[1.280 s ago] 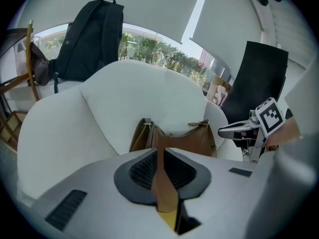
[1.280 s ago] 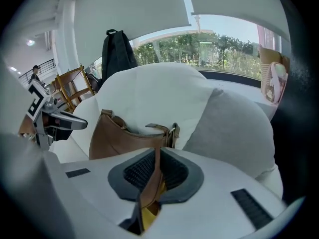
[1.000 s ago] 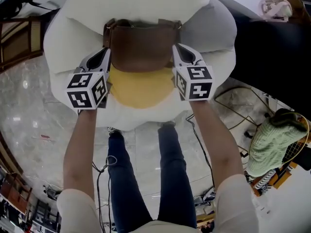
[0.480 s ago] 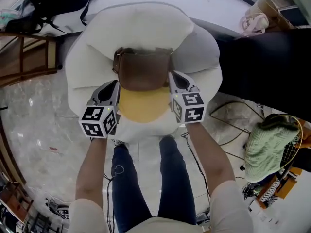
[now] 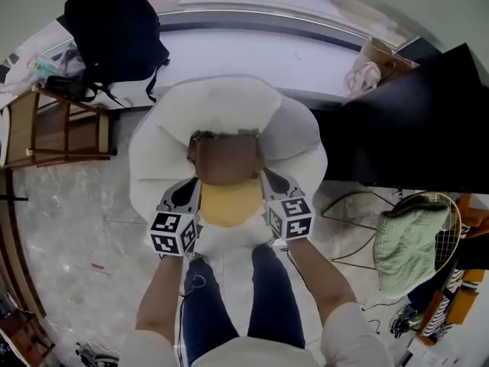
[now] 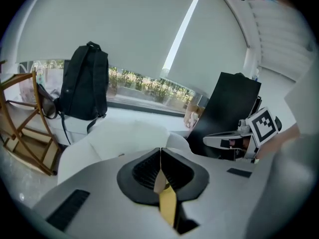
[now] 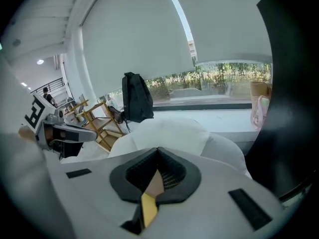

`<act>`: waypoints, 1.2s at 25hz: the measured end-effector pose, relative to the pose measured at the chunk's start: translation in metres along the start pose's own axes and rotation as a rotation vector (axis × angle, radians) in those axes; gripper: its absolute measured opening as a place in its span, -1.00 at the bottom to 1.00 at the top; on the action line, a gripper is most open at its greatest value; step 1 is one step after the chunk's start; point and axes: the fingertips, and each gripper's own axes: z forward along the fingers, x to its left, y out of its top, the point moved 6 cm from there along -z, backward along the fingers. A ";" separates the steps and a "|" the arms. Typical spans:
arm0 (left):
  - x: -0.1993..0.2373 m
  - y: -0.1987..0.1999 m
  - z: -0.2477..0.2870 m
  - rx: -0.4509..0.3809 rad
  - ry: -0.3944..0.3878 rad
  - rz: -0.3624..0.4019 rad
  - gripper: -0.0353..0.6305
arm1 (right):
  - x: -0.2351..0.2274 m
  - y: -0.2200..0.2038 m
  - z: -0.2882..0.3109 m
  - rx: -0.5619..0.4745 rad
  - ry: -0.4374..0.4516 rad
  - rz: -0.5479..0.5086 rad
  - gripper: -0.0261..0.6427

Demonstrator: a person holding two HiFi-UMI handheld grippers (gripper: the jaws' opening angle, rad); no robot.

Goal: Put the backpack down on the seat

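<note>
So the brown-and-yellow backpack point(image 5: 227, 176) hangs right between the two grippers, over the front of the white seat point(image 5: 221, 105), with the left gripper point(image 6: 160, 164) clamped shut on its fabric at one side and the right gripper point(image 7: 156, 167) pinching the other side.

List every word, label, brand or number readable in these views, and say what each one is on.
No readable text in any view.
Left gripper, marker cube: black-and-white squares only, no letters or digits.
Right gripper, marker cube: the same.
Brown-and-yellow backpack: no label shows.
Black backpack: no print shows.
</note>
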 end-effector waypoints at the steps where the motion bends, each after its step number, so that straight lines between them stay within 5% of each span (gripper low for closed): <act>1: -0.006 0.008 -0.006 -0.005 -0.003 0.003 -0.78 | 0.004 0.007 -0.010 -0.009 0.000 0.001 -0.83; 17: -0.087 0.075 -0.116 -0.073 -0.045 0.081 -0.78 | 0.064 0.079 -0.132 -0.084 0.042 0.001 -0.83; 30: -0.122 0.099 -0.186 -0.144 -0.069 0.052 -0.78 | 0.103 0.107 -0.208 -0.159 0.081 0.006 -0.83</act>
